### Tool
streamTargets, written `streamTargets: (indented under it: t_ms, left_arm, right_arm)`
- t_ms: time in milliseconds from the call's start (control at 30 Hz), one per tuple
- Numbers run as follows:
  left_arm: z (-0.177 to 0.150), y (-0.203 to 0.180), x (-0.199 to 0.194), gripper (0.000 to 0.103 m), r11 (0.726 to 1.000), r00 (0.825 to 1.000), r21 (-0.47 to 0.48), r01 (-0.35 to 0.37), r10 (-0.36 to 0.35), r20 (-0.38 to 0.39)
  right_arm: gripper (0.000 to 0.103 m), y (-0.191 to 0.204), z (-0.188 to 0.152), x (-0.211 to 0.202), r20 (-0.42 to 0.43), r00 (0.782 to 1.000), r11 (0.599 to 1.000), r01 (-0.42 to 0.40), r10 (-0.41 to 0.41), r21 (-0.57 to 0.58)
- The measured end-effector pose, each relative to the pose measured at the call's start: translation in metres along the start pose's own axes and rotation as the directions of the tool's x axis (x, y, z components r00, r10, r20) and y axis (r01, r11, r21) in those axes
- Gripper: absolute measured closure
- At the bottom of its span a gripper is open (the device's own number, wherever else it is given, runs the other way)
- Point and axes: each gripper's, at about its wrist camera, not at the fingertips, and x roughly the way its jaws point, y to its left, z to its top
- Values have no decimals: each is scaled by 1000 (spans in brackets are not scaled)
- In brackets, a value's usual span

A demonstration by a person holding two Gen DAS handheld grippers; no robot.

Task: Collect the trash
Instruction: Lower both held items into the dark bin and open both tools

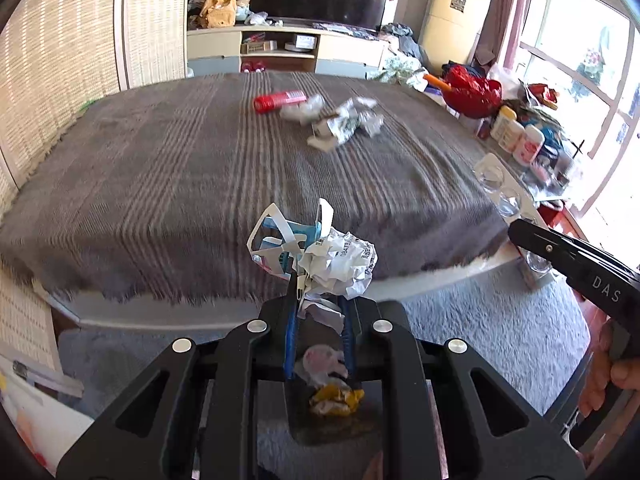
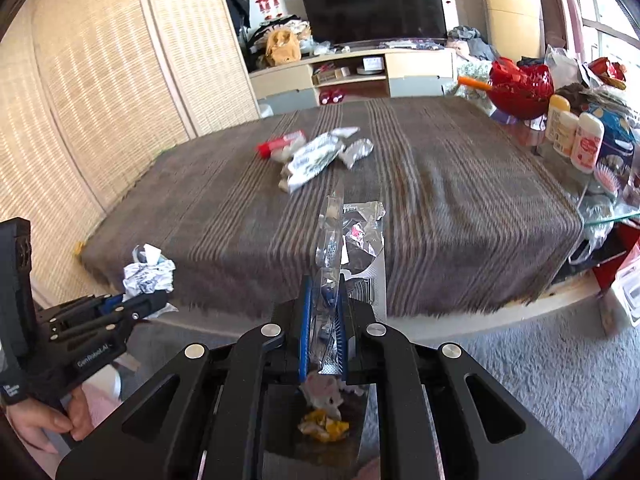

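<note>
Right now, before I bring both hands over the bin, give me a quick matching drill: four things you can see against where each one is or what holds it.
Things:
1. crumpled paper
2. clear plastic packaging
3. red tube
4. red bowl

Places:
A. lying on the grey striped cloth
B. clamped in the right gripper
C. among the clutter beyond the cloth's right edge
D. clamped in the left gripper

Pairs: 1-D, 2-B, 3-A, 4-C

Both grippers angled downward, each clamped shut.
Left gripper (image 1: 318, 300) pinches crumpled paper (image 1: 340, 264); right gripper (image 2: 323, 312) pinches a clear wrapper (image 2: 332, 236); a hand (image 2: 44, 420) grips the left handle.
</note>
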Motion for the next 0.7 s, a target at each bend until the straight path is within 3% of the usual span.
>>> streamTargets:
  t_ms: [433, 700]
  left_arm:
    - [-62, -10, 36, 86, 1000, 991, 7, 25, -24, -133]
    - [-87, -8, 64, 86, 1000, 975, -6, 28, -29, -219]
  right_arm:
    - [91, 6, -49, 28, -121, 992, 999, -30, 31, 13]
    - [91, 2, -82, 58, -240, 968, 997, -53, 66, 62]
